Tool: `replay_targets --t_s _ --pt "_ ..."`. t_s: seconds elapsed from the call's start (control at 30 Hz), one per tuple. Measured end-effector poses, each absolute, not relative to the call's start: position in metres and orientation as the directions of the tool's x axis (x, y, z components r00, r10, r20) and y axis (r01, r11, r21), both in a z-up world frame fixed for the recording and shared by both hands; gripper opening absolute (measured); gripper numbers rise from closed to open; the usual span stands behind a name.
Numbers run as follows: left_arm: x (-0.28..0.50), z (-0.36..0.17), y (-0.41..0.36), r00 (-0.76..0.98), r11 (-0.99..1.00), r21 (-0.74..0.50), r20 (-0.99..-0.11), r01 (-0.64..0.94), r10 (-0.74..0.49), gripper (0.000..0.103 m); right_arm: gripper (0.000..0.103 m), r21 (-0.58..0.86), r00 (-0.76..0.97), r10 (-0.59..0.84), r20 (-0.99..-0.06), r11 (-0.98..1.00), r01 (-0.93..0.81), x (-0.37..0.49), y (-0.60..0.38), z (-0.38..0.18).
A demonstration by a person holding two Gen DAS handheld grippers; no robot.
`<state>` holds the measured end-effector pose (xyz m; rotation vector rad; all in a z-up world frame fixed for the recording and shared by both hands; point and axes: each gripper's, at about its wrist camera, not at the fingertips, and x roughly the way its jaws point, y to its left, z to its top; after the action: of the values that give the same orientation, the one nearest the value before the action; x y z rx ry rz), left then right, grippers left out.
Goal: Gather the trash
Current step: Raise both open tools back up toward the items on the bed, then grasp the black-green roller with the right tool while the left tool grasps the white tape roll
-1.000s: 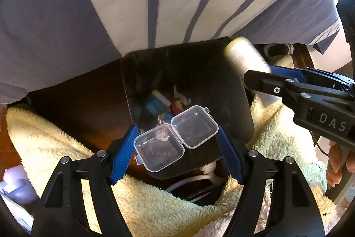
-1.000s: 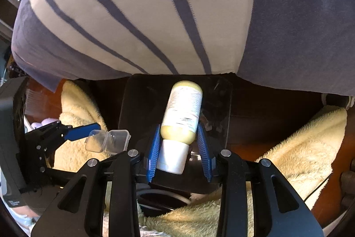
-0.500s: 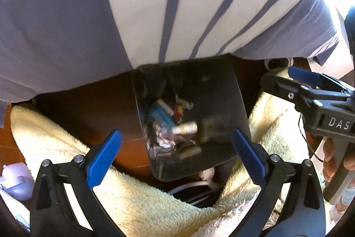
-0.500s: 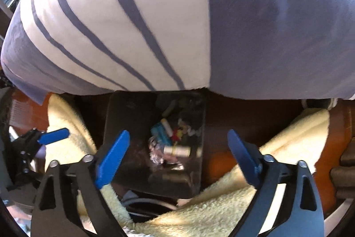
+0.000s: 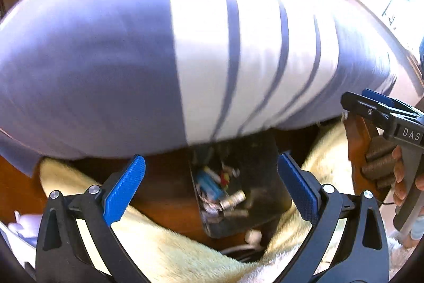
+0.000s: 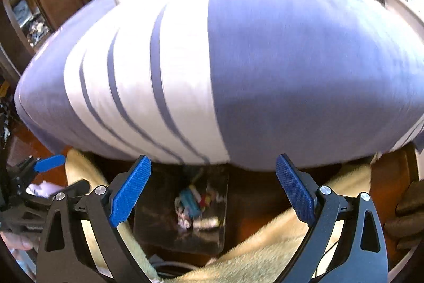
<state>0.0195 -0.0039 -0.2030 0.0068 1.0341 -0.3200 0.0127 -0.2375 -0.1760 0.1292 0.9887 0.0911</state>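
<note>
A black trash bin [image 5: 261, 206] stands on the wooden floor beside the bed, and it also shows in the right wrist view [image 6: 159, 224]. Several pieces of trash [image 5: 220, 192] lie in its bottom, seen in the right wrist view too [image 6: 194, 208]. My left gripper [image 5: 212, 190] is open and empty above the bin's near side. My right gripper [image 6: 213, 188] is open and empty above the bin. The right gripper shows at the right edge of the left wrist view [image 5: 381, 110]; the left gripper shows at the left edge of the right wrist view [image 6: 39, 166].
A bed with a blue and white striped sheet [image 5: 185, 57] fills the upper view and overhangs the bin's far side. A fluffy yellow blanket [image 5: 164, 243] lies around the bin's near side. White cables [image 5: 251, 238] lie by the bin's base.
One second ago my left gripper held a clear plastic box and my right a yellow bottle over the bin. Both opened and dropped them in; both grippers have since risen and tilted up.
</note>
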Motion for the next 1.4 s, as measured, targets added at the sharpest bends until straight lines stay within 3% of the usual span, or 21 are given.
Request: replay_targets --t_s 0.5,1.07,1.17,1.23,1.4 --pt "0.128 -0.128 0.026 0.623 0.982 -0.046 -0.767 0.184 -0.153 0.095 0.095 0.162 0.639 0.165 -0.751 0.985 -0.064 0.122 -0.224 -0.109" --pt "0.222 -0.129 0.035 0.612 0.986 -0.019 -0.781 0.168 -0.119 0.095 0.094 0.157 0.590 0.229 -0.775 0.973 -0.171 0.261 -0.153 -0.119" --pt "0.233 -0.129 0.034 0.612 0.985 -0.015 -0.782 0.170 -0.118 0.095 0.077 0.136 0.591 0.224 -0.775 0.972 -0.190 0.270 -0.144 -0.120" --pt "0.238 -0.130 0.033 0.612 0.985 -0.012 -0.782 0.170 -0.115 0.095 0.057 0.122 0.590 0.216 -0.778 0.973 -0.195 0.274 -0.142 -0.121" --pt "0.257 -0.129 0.025 0.624 0.985 -0.006 -0.773 0.171 -0.112 0.095 0.057 0.161 0.611 0.243 -0.753 0.969 -0.186 0.271 -0.154 -0.117"
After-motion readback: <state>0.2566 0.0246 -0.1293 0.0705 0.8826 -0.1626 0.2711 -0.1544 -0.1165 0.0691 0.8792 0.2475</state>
